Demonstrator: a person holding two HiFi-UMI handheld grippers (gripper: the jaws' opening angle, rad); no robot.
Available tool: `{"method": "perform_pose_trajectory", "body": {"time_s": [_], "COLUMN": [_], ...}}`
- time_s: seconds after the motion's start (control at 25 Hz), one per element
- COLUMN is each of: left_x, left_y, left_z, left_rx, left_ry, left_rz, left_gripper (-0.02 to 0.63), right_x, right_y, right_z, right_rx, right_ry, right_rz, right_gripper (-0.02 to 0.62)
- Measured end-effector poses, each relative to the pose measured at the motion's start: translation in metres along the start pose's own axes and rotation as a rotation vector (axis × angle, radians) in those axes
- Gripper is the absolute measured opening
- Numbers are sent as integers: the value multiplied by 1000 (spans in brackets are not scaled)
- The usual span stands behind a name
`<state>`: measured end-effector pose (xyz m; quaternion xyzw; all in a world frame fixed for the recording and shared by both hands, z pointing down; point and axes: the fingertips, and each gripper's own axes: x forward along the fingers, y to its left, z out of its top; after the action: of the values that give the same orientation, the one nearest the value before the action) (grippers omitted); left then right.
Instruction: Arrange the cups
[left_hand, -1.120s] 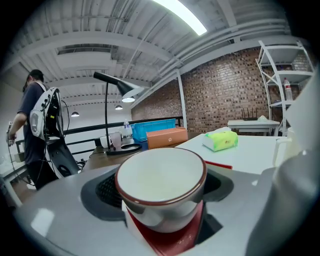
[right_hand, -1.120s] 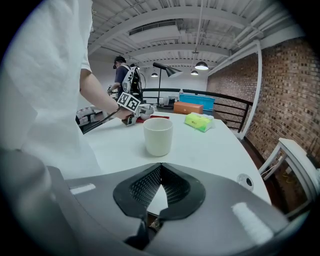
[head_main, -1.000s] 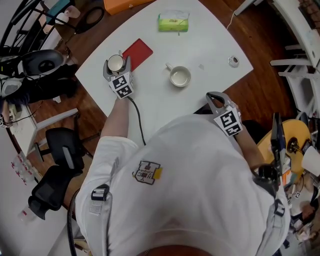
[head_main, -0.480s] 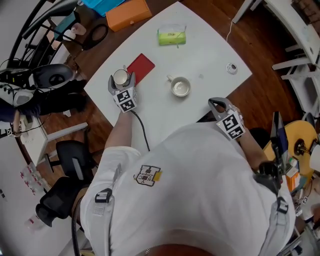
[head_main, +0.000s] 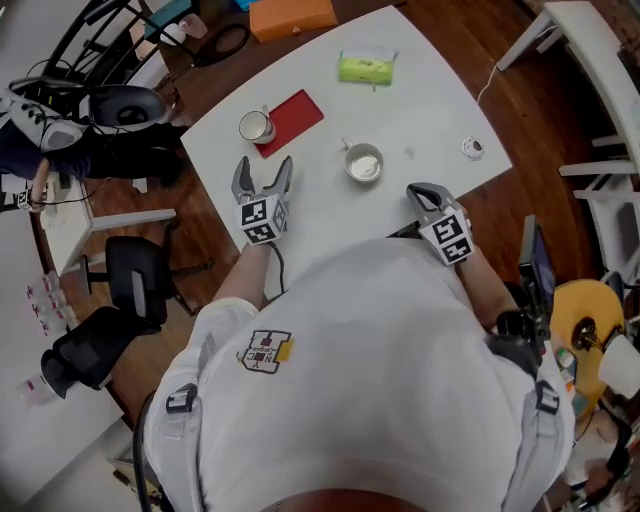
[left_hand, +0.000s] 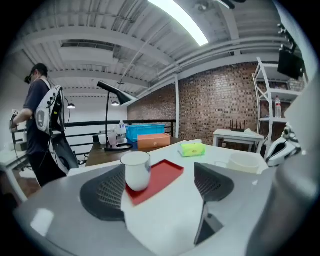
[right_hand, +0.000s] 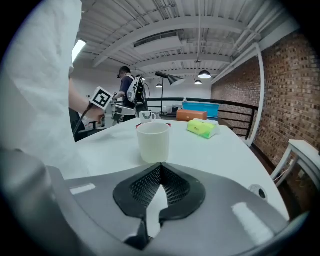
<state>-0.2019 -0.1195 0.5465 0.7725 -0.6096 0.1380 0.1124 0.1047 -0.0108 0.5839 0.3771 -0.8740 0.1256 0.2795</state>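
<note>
Left tongs (head_main: 263, 170) released, empty; right tongs (head_main: 411, 189) clenched; shirt (head_main: 380, 380) hides table's (head_main: 330, 215) near edge.

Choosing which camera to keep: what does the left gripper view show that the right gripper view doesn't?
Left gripper view only: the left gripper, jaws apart and empty. Right gripper view only: the right gripper, jaws shut on nothing, and a small round fitting. Both: the cream cup, the green pack, the white cup.

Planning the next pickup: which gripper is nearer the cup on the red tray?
Left. The left gripper faces the white cup from close by; the right gripper lies far across the table.
</note>
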Motion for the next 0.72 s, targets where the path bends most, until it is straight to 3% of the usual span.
{"method": "perform_pose_trajectory", "body": {"time_s": [0.4, 0.72], "left_x": [-83, -95], "left_y": [-106, -114], "left_z": [-71, -92], "left_rx": [-91, -152], "left_ry": [136, 203], "left_rz": [-127, -66], "left_gripper": [350, 131], "right_x": [26, 32], "right_y": [17, 20], "right_z": [-11, -17], "right_rx": [-47, -90], "right_ry": [33, 64], "right_rz": [150, 233], "right_gripper": [0, 0]}}
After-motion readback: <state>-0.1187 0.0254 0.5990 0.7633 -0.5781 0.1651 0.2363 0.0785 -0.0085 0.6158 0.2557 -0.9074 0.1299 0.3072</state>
